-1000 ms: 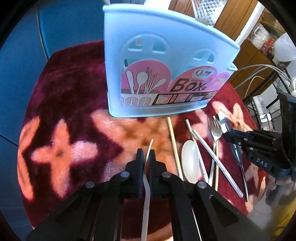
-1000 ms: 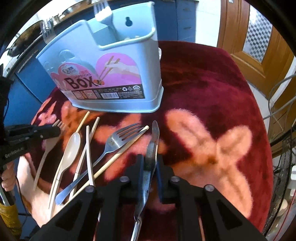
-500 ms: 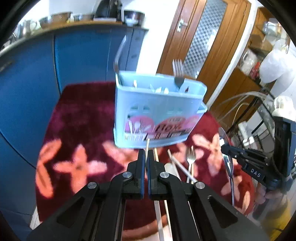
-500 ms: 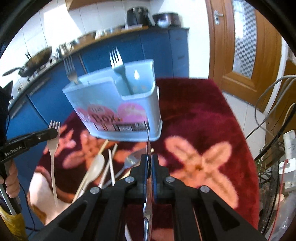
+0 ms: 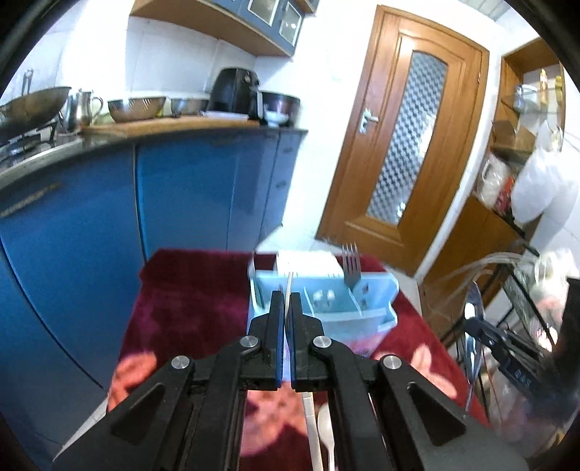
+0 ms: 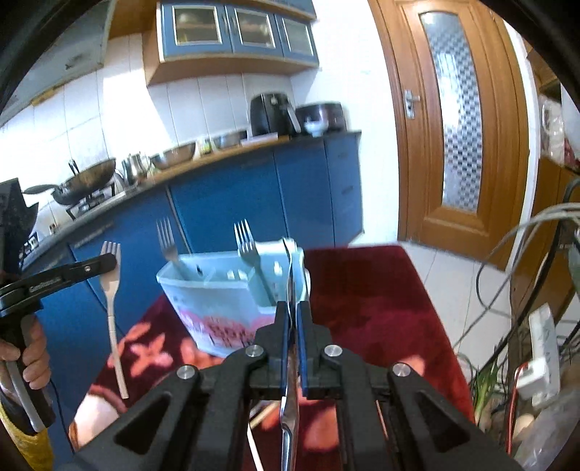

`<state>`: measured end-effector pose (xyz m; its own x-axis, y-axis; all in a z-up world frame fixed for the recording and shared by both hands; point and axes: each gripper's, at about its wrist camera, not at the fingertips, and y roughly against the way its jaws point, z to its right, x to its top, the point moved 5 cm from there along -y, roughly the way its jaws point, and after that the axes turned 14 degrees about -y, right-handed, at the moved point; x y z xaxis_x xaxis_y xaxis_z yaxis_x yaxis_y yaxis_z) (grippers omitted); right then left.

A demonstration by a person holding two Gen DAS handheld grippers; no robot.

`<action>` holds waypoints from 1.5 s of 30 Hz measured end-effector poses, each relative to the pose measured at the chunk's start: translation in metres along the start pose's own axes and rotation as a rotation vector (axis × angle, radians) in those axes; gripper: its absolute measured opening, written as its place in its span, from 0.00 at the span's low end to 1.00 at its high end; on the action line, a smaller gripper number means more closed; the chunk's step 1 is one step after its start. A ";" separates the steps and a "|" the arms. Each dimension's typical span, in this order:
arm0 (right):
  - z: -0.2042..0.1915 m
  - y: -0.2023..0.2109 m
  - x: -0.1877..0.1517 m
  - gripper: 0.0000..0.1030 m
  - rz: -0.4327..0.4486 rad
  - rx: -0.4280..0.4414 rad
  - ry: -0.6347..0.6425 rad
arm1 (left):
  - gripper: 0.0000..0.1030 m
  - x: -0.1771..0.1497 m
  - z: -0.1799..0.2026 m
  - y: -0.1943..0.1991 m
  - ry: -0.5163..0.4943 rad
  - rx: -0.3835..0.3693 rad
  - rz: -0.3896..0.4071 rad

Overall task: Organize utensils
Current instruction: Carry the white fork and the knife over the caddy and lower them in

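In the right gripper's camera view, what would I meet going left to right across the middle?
Black left gripper holding a white plastic fork → pale blue plastic utensil box with two metal forks → metal knife in the right gripper → wooden door.

Kitchen w/ glossy blue base cabinets (image 5: 203, 203) under a dark countertop (image 6: 253, 145). White tiled wall (image 6: 203, 108) behind; blue glass-front upper cabinets (image 6: 235, 27) in wood trim. Brown wooden door w/ patterned glass panel (image 5: 409, 145) at right. Pale tiled floor (image 6: 431, 264). Bright daylight-like light, source unseen.
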<state>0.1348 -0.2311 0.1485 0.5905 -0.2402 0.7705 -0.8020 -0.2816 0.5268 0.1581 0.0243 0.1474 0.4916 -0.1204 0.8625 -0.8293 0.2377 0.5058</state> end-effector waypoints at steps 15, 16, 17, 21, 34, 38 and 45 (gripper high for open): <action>-0.029 -0.026 0.062 0.06 0.146 0.083 -0.003 | 0.00 0.082 -0.029 -0.011 -0.002 0.191 0.213; -0.030 -0.030 0.064 0.06 0.152 0.089 -0.004 | 0.00 0.086 -0.032 -0.014 -0.001 0.202 0.225; -0.032 -0.034 0.069 0.06 0.164 0.095 -0.005 | 0.00 0.089 -0.034 -0.017 0.000 0.208 0.232; -0.035 -0.046 0.082 0.06 0.220 0.104 -0.010 | 0.00 0.098 -0.037 -0.031 0.002 0.220 0.270; -0.021 -0.099 0.098 0.06 0.345 0.133 -0.102 | 0.00 0.066 -0.020 -0.099 -0.061 0.202 0.229; -0.021 -0.112 0.088 0.06 0.366 0.115 -0.067 | 0.00 0.054 -0.018 -0.108 -0.061 0.196 0.221; -0.027 -0.122 0.067 0.06 0.366 0.085 0.011 | 0.00 0.044 -0.011 -0.113 -0.118 0.205 0.239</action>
<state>0.2703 -0.1881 0.1455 0.2649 -0.3298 0.9061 -0.9491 -0.2553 0.1845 0.2763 0.0030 0.1283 0.2525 -0.1983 0.9471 -0.9595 0.0754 0.2716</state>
